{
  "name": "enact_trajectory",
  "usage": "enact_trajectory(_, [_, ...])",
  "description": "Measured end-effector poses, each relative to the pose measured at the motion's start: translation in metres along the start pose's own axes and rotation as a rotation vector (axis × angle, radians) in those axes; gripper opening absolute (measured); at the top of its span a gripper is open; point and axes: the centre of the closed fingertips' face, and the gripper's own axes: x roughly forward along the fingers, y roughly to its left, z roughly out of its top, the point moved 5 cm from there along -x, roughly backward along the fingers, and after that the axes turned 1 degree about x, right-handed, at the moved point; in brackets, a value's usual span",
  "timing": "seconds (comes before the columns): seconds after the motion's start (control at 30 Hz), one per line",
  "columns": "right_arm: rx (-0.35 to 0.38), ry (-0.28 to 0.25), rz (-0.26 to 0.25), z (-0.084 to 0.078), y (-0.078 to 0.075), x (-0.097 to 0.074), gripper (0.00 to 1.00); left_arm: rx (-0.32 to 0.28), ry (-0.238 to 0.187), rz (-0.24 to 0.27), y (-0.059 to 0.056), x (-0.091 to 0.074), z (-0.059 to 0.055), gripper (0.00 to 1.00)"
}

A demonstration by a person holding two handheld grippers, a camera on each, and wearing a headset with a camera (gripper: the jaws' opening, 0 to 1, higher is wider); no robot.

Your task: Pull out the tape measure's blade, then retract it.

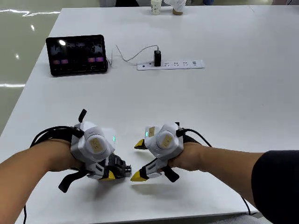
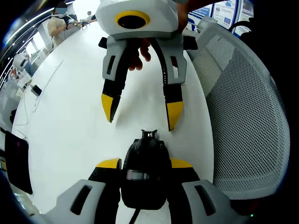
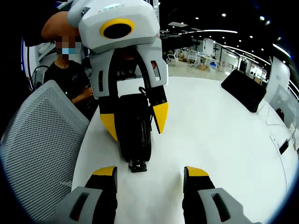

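The small pale panel on the black tape measure is too blurred to read. The left claw is clamped on the case, a yellow tip pressed to each side. The blade's end hook points at the right claw, which faces it just ahead with its jaws spread wide and holding nothing. The right gripper view gives the case's narrow front edge, with the hook close to that claw's own tips. The head view adds what lies well beyond both claws on the white tabletop: a tablet, a power strip with a black charger plugged in, and a cup at the far edge. The gripper views show a grey mesh chair beside the tabletop.
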Motion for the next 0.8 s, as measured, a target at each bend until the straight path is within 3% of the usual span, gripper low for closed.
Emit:
enact_trajectory(0.13, [-0.027, 0.000, 0.019, 0.002, 0.004, 0.005, 0.46, -0.006, -0.006, 0.002, 0.000, 0.000, 0.000, 0.33])
enact_trajectory(0.23, [-0.070, 0.015, 0.017, 0.002, 0.006, 0.009, 0.34, -0.010, -0.004, 0.001, 0.000, 0.000, 0.000, 0.33])
enact_trajectory(0.4, [-0.063, 0.023, 0.031, 0.004, 0.010, 0.016, 0.27, -0.017, -0.005, 0.001, 0.000, 0.000, 0.000, 0.33])
enact_trajectory(0.47, [-0.074, 0.033, 0.041, 0.002, 0.013, 0.018, 0.19, -0.020, -0.007, 0.005, 0.000, 0.000, 0.000, 0.33])
enact_trajectory(0.73, [-0.076, 0.052, 0.051, 0.001, 0.015, 0.021, 0.12, -0.030, -0.011, 0.006, 0.000, 0.000, -0.001, 0.33])
enact_trajectory(0.8, [-0.109, 0.056, 0.046, 0.002, 0.014, 0.020, 0.11, -0.037, -0.007, 0.010, 0.001, 0.000, -0.001, 0.33])
